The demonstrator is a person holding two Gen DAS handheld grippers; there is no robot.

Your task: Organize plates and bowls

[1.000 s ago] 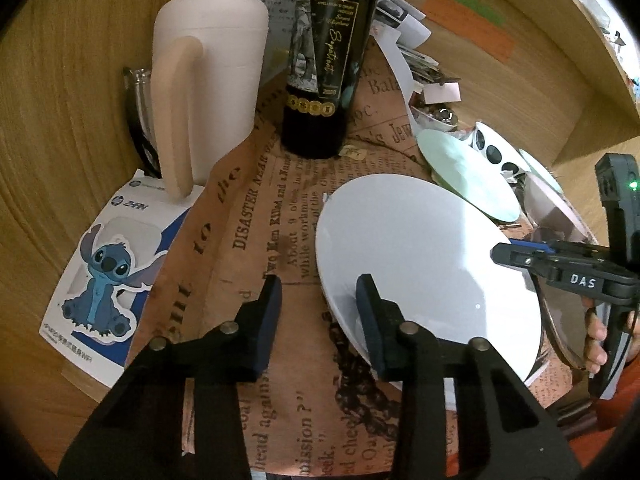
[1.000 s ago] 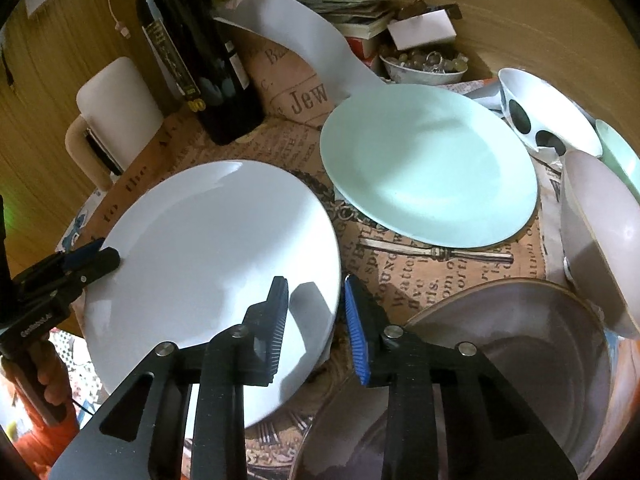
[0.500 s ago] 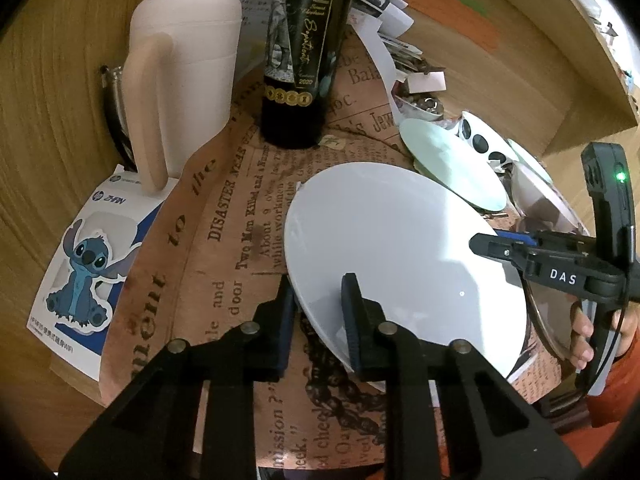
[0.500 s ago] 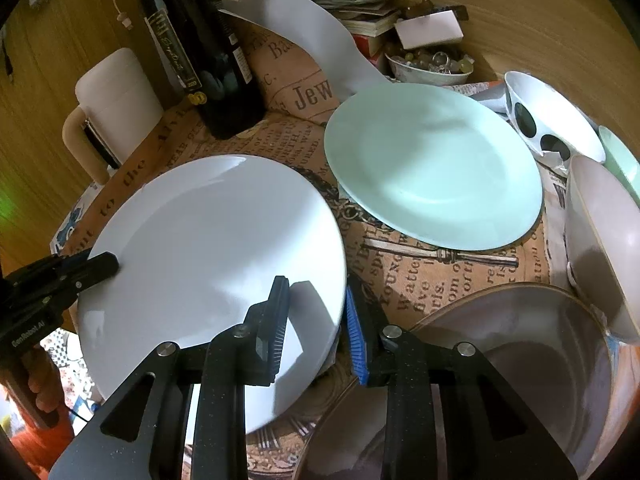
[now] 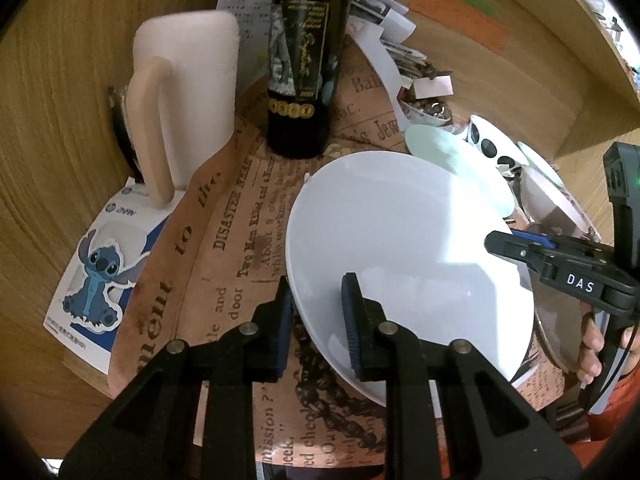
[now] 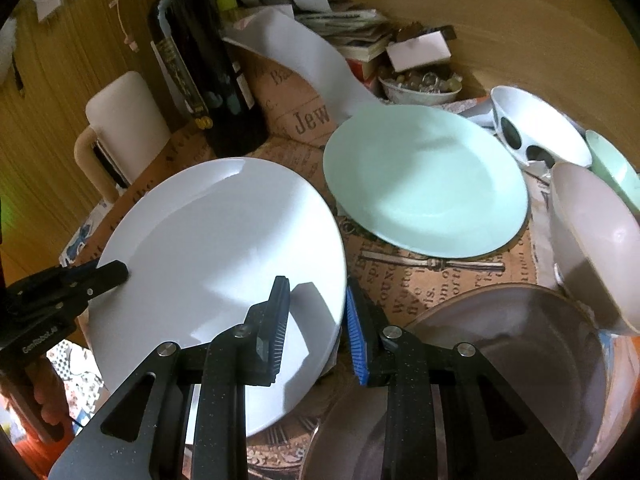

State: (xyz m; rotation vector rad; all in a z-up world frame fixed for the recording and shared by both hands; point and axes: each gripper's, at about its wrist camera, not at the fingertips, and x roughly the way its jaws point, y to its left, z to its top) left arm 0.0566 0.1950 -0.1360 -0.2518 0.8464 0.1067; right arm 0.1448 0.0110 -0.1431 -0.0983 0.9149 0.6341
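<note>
1. Your left claw (image 5: 318, 312) pinches the near-left rim of the white plate (image 5: 400, 248), one pad under the edge and one on the plate's face, at lower centre of the left wrist view.
2. Your right claw (image 6: 316, 320) clamps the opposite rim of the same white plate (image 6: 224, 248), the black pad on the plate's face and the blue pad (image 6: 355, 338) at its outer edge, at lower centre of the right wrist view.
3. The white plate sits tilted, its near edge raised above the newspaper-print cloth (image 5: 224, 248) that covers the wooden desk (image 5: 52, 120).
4. A mint green plate (image 6: 424, 180) lies flat on the cloth at upper right of the right wrist view, just beside the white plate but not touching it.
5. A large grey-brown plate (image 6: 520, 344) fills the lower right of that view, partly under your right claw; a pale bowl (image 6: 592, 240) leans at its upper right edge.
6. A white bowl with black spots (image 6: 536, 128) and a small mint bowl (image 6: 616, 168) crowd the right edge behind them.
7. A dark wine bottle (image 5: 304, 60) stands upright at top centre of the left wrist view, a cream jug (image 5: 188, 92) to its left.
8. A cartoon sticker card (image 5: 96, 276) lies at lower left, partly under the cloth.
</note>
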